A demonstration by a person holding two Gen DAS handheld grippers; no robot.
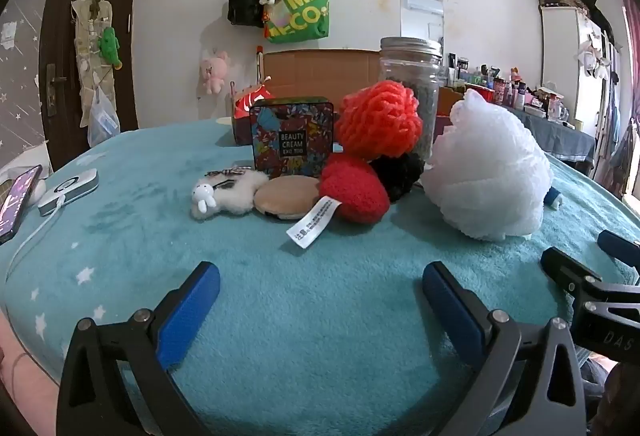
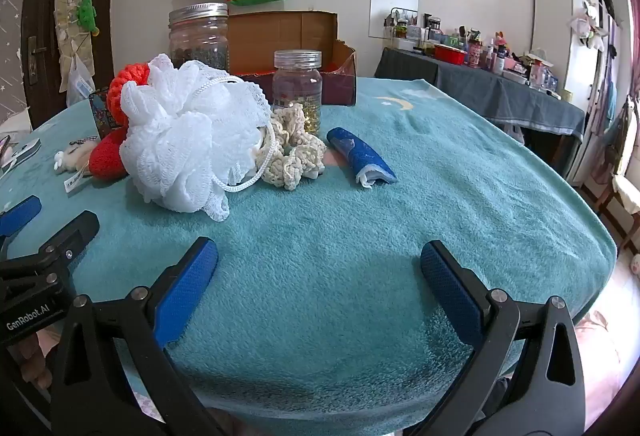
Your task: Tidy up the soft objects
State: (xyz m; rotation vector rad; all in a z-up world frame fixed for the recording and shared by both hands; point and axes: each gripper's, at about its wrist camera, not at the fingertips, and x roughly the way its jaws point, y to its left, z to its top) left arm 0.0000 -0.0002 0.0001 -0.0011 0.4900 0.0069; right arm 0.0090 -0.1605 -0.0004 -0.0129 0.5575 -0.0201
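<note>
Looking across the table [image 1: 280, 300], which is covered in a fluffy teal blanket with little white stars, the soft stuff is all bunched toward 12 o'clock in the left wrist view. Going left to right: a small white plush bunny [image 1: 224, 194] lying on its side, touching a flat tan round puff [image 1: 287, 199], then a fuzzy red heart [image 1: 354, 190] with a long white care tag sticking out front. An orange-red chunky knit ball [image 1: 380, 124] sits on top of that, a black knit ball [image 1: 398, 174] is tucked just beside it, and the big white mesh bath pouf [image 1: 490, 166] sits at about 2 o'clock. Behind them stands a floral tin [image 1: 292, 138] and a glass jar [image 1: 412, 76].

From the right wrist view, the pouf [image 2: 188, 132] is at 10 o'clock with its white cord loop hanging out, a cream scrunchie [image 2: 294, 150] pressed against its right side, and a rolled blue cloth [image 2: 362, 156] a bit apart, near 12 o'clock. A smaller clear jar [image 2: 298, 84] stands right behind the scrunchie.

Left tongs [image 1: 320, 292] are spread wide, nothing between them, over bare blanket. Right tongs [image 2: 320, 272] same deal: wide open, empty, touching none of the objects.
</note>
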